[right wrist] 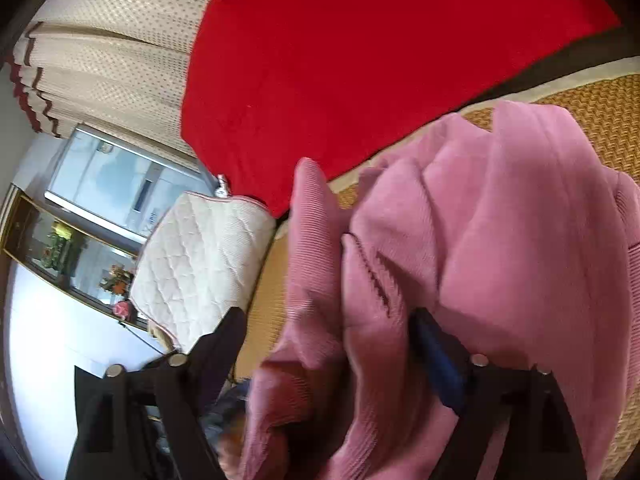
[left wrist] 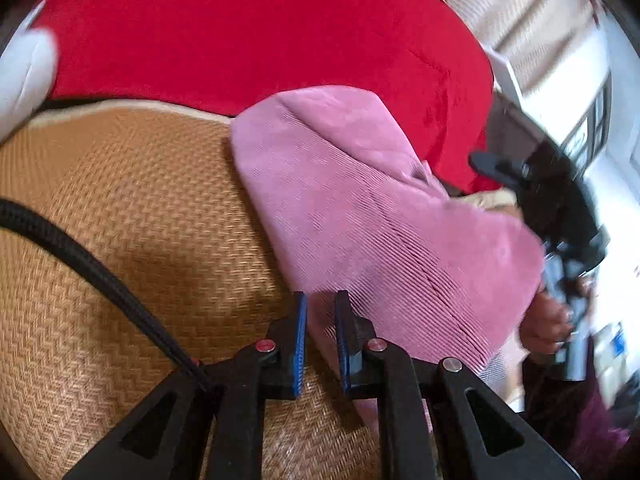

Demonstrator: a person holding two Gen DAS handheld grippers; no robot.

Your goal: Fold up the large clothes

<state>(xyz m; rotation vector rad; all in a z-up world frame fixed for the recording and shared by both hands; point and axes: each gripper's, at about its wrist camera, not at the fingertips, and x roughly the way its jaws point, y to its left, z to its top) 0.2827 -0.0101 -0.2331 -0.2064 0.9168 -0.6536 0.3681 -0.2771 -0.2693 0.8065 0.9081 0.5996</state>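
Observation:
A pink ribbed garment (left wrist: 360, 200) lies partly folded on a woven straw mat (left wrist: 120, 208). In the left wrist view my left gripper (left wrist: 321, 296) has its blue pads nearly together, with the garment's near edge pinched between them. At the right edge of that view a hand holds my right gripper (left wrist: 560, 204) over the far side of the garment. In the right wrist view the garment (right wrist: 500, 240) is bunched in thick folds. There my right gripper (right wrist: 328, 316) stands wide open, with a fold lying loose between its fingers.
A red blanket (left wrist: 260, 40) covers the surface behind the mat. A white quilted cushion (right wrist: 200, 260) sits beside it, with beige curtains (right wrist: 112, 60) and a window (right wrist: 120, 184) beyond. A black cable (left wrist: 100, 268) crosses the mat at left. A white pillow (left wrist: 24, 72) is at far left.

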